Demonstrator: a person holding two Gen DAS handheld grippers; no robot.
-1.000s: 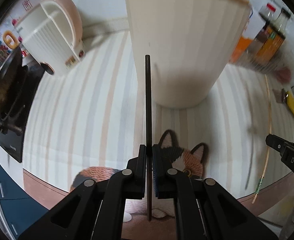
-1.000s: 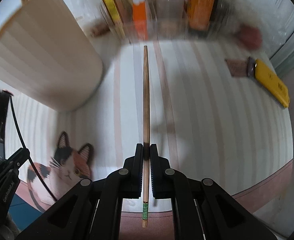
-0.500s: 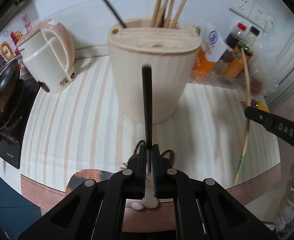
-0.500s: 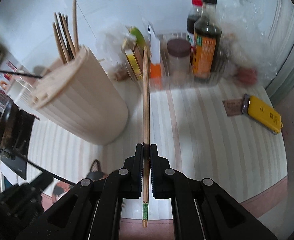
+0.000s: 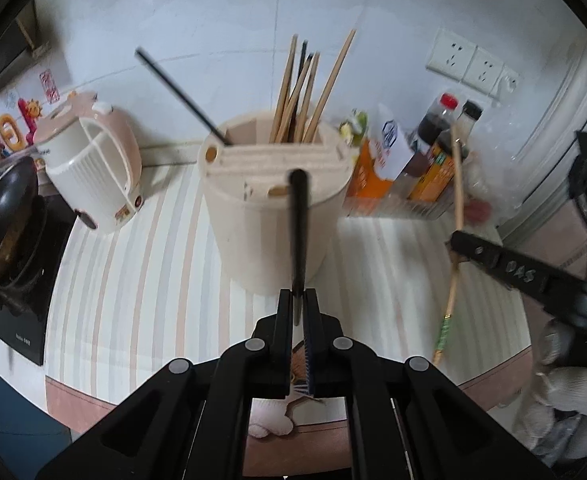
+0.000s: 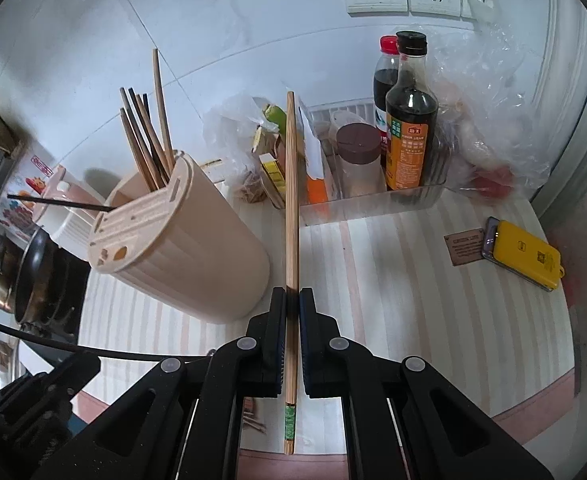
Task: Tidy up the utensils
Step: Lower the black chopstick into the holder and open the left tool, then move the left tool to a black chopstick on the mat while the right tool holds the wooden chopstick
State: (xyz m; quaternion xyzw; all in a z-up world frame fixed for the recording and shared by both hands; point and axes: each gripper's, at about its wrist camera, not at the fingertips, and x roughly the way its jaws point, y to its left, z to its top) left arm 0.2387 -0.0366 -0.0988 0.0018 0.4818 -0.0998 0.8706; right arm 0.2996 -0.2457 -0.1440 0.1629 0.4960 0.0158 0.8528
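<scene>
My left gripper (image 5: 300, 312) had its jaws clamped on a thin black chopstick (image 5: 299, 236), held above the striped table (image 5: 141, 280) before the beige ribbed plastic utensil holder (image 5: 269, 216). My right gripper (image 6: 292, 312) pinched a long wooden chopstick (image 6: 291, 200), its jaws closed, just right of that holder.

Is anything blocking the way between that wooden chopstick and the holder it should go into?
Nothing visible does. The wooden chopstick, shut in the right gripper, hangs beside the beige holder with open air between. Chopsticks already fill part of the opening.

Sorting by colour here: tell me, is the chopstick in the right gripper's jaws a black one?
No. The right gripper is clamped on a light wooden chopstick with a green band near its end; the black chopstick sits in the left gripper.
</scene>
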